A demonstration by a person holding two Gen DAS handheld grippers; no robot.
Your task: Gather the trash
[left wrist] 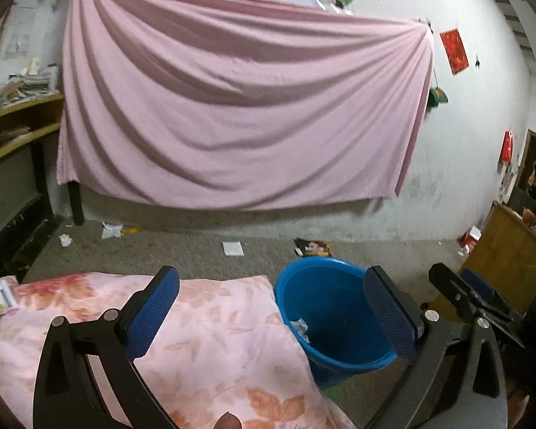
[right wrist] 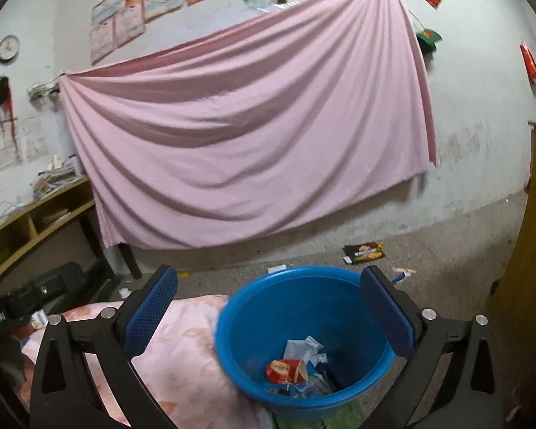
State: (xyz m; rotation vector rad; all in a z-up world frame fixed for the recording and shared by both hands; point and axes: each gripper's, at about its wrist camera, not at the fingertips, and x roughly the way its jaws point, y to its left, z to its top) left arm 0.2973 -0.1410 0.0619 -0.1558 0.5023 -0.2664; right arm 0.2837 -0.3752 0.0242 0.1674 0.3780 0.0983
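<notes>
1. Blurred by motion throughout; small print on the floor litter unreadable.
2. Cut off at the lower edge of both views: rear of each gripper and the near end of the floral bedding [left wrist: 203, 339].
3. Partly hidden behind the right finger of the left gripper [left wrist: 271, 318]: right rim of the blue bucket [left wrist: 325, 354]; only one pale scrap visible inside from that view.
4. Seen from the right wrist: bucket [right wrist: 253, 325] just beside the bedding, holding crumpled trash [right wrist: 296, 364], red wrapper, white paper, bluish bits, hard to tell apart.
5. Left gripper: jaws spread wide, nothing between.
6. Right gripper [right wrist: 268, 311]: jaws spread wide above the bucket, nothing pinched.
7. Loose on the floor near the wall: dark snack wrapper [left wrist: 312, 247], white paper [left wrist: 232, 248], crumpled scraps [left wrist: 110, 229].
8. Behind: pink sheet [left wrist: 239, 107] draped across the wall.
</notes>
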